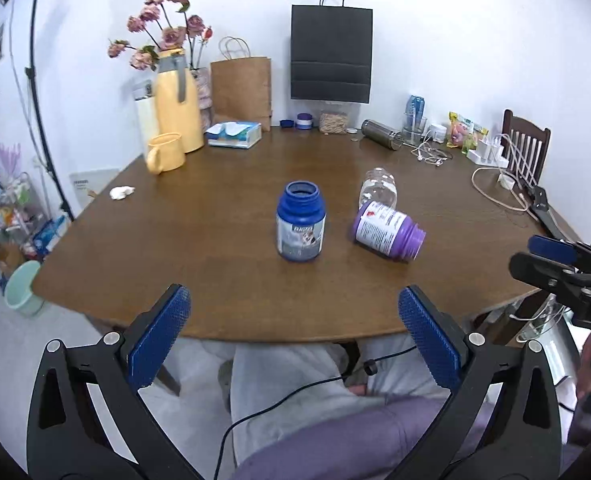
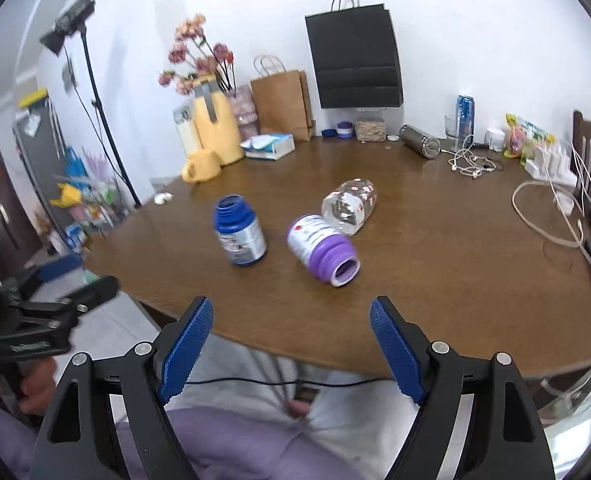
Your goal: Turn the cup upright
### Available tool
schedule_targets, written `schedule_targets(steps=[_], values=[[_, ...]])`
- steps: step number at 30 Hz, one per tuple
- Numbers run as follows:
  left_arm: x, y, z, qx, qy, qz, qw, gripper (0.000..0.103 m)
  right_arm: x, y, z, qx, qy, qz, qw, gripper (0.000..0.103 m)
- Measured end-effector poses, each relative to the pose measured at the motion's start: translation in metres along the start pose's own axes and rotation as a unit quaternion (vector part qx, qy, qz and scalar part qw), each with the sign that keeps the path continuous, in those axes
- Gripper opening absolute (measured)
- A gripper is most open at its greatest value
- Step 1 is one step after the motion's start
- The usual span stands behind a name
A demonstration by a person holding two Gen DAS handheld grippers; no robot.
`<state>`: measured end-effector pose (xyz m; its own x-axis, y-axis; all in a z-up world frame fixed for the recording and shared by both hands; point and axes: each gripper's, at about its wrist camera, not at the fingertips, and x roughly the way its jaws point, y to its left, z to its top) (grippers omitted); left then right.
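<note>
Left wrist: both tongs (image 1: 294,336) (image 2: 291,346) spread, empty, off the table (image 1: 215,288) edge; purple bottle (image 1: 387,232) lying.

No legible text on the blue jar's (image 1: 301,227) label.

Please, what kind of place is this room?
Probably a lived-in home dining room: a round wooden table with a wooden chair, a yellow thermos jug and shopping bags against the wall.
</note>
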<state>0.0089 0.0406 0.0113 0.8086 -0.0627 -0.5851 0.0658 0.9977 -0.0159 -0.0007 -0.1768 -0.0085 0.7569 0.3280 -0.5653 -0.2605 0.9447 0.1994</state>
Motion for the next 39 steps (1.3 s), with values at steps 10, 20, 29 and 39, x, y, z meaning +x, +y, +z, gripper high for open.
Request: schedule_targets(steps=[10, 20, 29, 39], values=[[-0.014, -0.012, -0.003, 0.016, -0.027, 0.019, 0.9993, 0.103, 0.008, 0.012, -0.014, 0.0, 0.009, -0.02, 1.0, 0.085], [-0.015, -0.008, -0.004, 0.006, -0.027, 0.022, 0.9994, 0.103, 0.009, 0.014, -0.014, -0.001, 0.006, -0.023, 1.0, 0.085], [-0.015, -0.009, -0.004, 0.004, -0.025, 0.023, 0.9994, 0.103, 0.011, 0.015, -0.014, -0.003, 0.007, -0.026, 1.0, 0.085], [-0.013, -0.01, -0.004, 0.005, -0.018, 0.021, 0.9996, 0.103, 0.011, 0.015, -0.016, -0.005, 0.005, -0.026, 1.0, 0.085]])
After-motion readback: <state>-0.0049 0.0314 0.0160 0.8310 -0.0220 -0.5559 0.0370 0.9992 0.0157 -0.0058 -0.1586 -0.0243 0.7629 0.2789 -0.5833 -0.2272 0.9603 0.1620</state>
